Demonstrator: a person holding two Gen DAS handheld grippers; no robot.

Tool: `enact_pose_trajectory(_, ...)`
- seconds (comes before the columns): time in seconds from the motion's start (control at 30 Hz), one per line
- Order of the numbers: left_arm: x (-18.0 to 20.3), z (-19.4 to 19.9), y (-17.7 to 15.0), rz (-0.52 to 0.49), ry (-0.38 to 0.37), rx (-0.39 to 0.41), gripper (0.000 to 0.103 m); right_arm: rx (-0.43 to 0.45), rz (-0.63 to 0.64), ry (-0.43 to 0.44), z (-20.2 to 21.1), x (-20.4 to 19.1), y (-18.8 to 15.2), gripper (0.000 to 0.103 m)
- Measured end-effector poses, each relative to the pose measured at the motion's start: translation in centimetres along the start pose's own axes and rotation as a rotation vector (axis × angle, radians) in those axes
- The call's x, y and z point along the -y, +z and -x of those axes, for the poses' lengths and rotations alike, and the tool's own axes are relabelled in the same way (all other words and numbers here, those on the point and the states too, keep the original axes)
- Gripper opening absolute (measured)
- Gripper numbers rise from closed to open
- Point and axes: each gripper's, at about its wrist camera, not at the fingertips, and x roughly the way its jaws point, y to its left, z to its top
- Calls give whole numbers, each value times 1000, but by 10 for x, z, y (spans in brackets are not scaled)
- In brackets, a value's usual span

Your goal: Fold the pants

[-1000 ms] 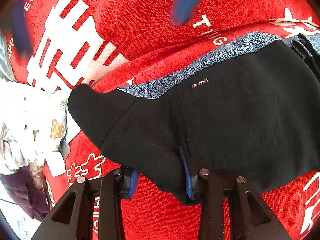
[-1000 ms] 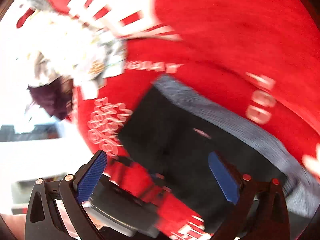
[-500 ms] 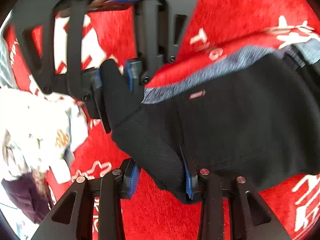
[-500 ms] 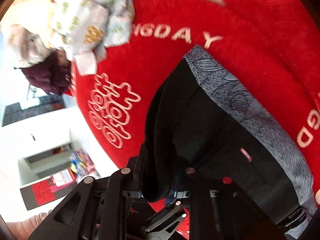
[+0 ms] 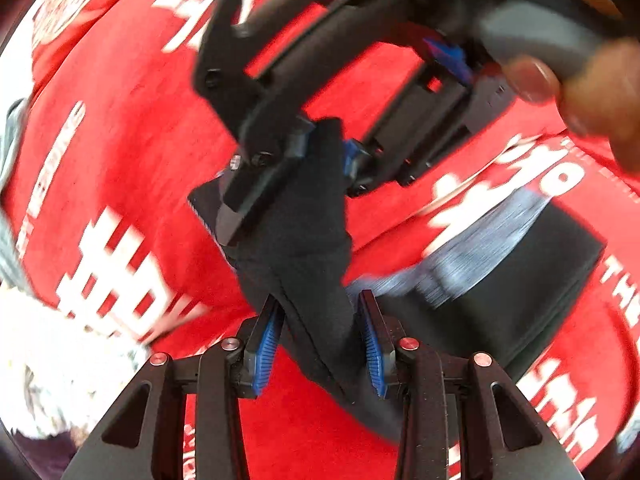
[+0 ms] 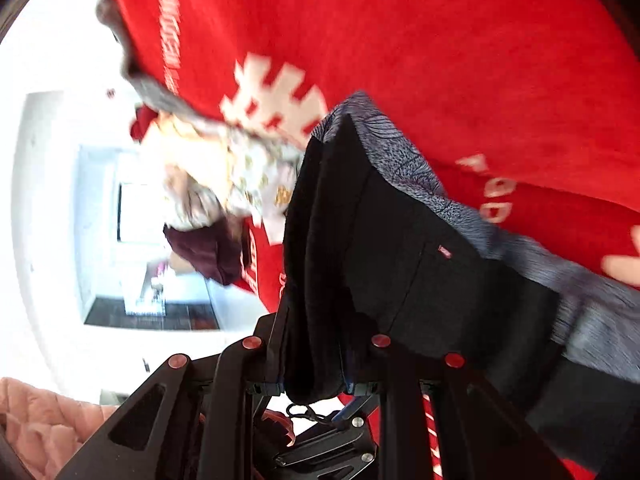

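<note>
Pants (image 6: pixel 400 264) with small red tag (image 6: pixel 445 252), unreadable, above white-lettered red cloth (image 6: pixel 400 40).

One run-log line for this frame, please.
step: lifting fold | left tool: shut on black pants | right tool: shut on black pants | surface: red cloth

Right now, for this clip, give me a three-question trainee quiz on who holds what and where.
1. True or false: the right claw is shut on the black fabric pants with a grey patterned waistband.
2. What grips the pants' lower edge in the left wrist view? A) left claw B) bare hand C) nothing
3. Fill in: the pants hang over a ____ cloth with white lettering.

Key: 1 true; 2 A; 3 red.
</note>
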Motion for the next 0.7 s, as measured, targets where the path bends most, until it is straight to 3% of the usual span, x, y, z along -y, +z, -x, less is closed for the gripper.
enact_pose_trajectory(0.17,74,5,38,-87,-85,47,38,147,-95,-11,98,58,-41,22)
enact_pose_trajectory(0.33,152,-12,47,-166,-182,9,38,223,-219,-56,157,124,-82,22)
enact_pose_trajectory(0.57,222,-60,29,-224,-233,-141,38,226,-391,-116,160,227,-130,22)
enact_pose_trajectory(0.7,236,-65,24,-264,-208,-144,39,239,-445,-111,158,253,-142,22)
